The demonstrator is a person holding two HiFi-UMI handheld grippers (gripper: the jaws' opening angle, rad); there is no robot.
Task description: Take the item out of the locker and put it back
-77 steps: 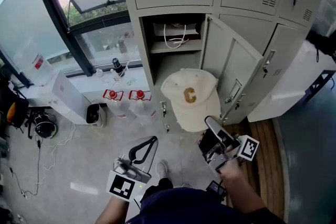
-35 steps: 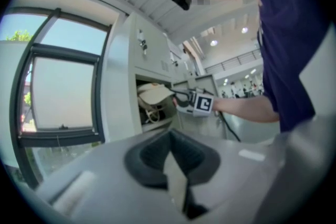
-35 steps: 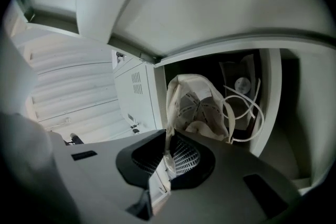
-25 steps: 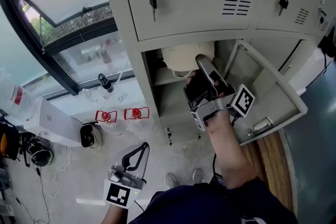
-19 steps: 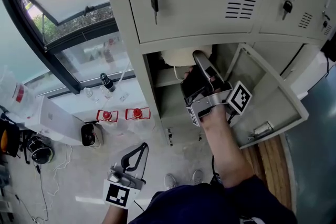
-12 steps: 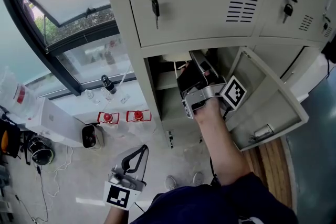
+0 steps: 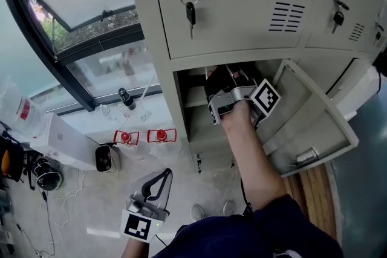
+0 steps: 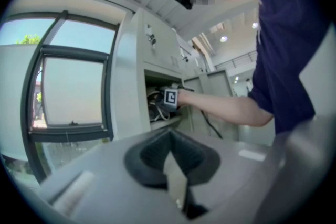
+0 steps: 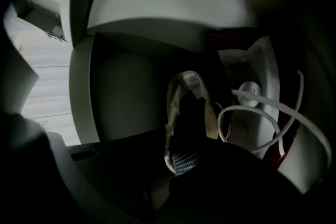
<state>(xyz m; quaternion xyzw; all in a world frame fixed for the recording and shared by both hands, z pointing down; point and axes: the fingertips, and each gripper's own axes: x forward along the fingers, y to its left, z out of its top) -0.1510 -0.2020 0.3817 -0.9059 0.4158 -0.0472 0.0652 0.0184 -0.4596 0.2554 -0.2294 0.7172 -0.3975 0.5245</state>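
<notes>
Edgewise, cap (image 9: 170, 113) in right gripper (image 9: 181, 157), long axis straight into locker (image 7: 183, 118).

My head camera looks steeply down at the locker (image 7: 180, 107) from close above. The camera on my left gripper (image 8: 170, 149) faces it level from farther off, sharing the open compartment. My right gripper (image 9: 182, 161) carries its camera inside that compartment.
</notes>
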